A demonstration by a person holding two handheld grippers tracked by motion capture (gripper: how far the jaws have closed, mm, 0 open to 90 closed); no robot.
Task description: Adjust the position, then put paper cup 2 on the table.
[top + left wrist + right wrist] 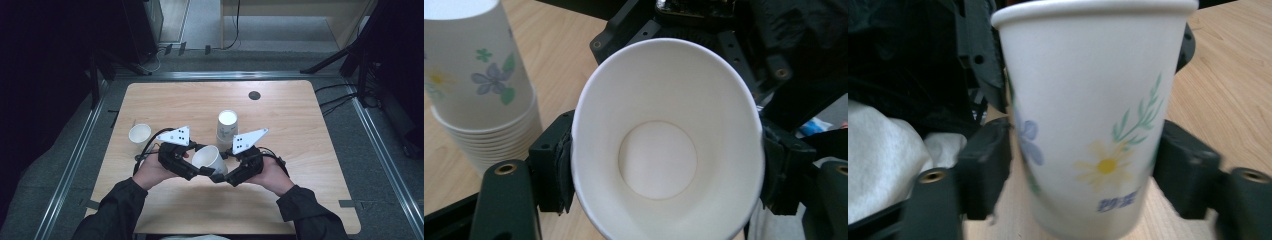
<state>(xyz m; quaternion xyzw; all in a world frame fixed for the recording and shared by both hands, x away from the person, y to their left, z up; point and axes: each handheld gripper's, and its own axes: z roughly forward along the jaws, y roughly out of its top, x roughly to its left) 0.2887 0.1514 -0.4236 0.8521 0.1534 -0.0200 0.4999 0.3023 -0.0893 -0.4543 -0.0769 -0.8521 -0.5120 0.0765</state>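
High view: a paper cup (208,158) hangs between the two grippers near the middle of the counter (300,200), lying tilted with its open mouth turned toward the left gripper (200,171) and its base toward the right gripper (218,176). Both hands sit level with each other at the near edge, equally close to the cup.

Left gripper view looks straight down into the cup (664,145): its jaws stand on either side of the rim, the pads touching the wall left and right, so this gripper appears clamped on the cup near its mouth. Right gripper view shows the flowered side of the same cup (1088,120) standing between its own jaws, with a thin gap visible at each pad, so these jaws look apart and not pressing.

So the cup's long axis runs roughly from one gripper to the other, and the left gripper seems to carry it alone. Any coming move likely turns on that: the right gripper would draw back along the axis, away from the base.

Farther off, a stack of cups (226,131) stands upside down just beyond the right hand, and a single upright cup (139,133) sits at the far left.
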